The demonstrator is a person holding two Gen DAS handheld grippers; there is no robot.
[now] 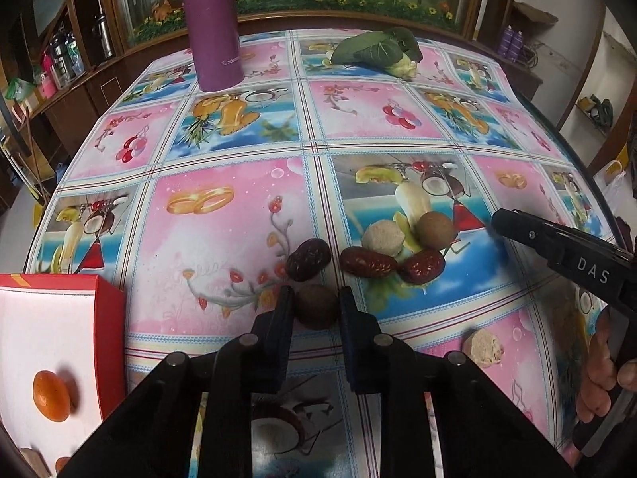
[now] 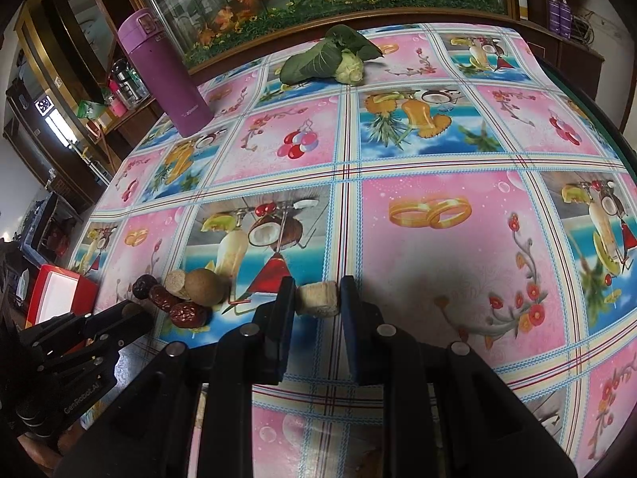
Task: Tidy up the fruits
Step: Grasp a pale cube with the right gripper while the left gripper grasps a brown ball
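My left gripper (image 1: 315, 306) is shut on a small brown round fruit (image 1: 316, 306) low over the tablecloth. Just beyond it lie a dark date (image 1: 308, 259), two red dates (image 1: 368, 261), a beige round piece (image 1: 384, 237) and another brown round fruit (image 1: 436, 229). A red box (image 1: 107, 318) with a white inside stands at the left and holds an orange fruit (image 1: 49, 396). My right gripper (image 2: 317, 298) is shut on a beige round piece (image 2: 318, 298). It reaches in from the right (image 1: 497, 221). A second beige piece (image 1: 483, 346) lies near the table's front.
A tall purple flask (image 1: 215, 24) stands at the back left of the table. A green leafy vegetable (image 1: 382, 51) lies at the back. The patterned tablecloth (image 1: 223, 239) covers the table. A hand (image 1: 605, 378) holds the right gripper's handle. Wooden cabinets line the far side.
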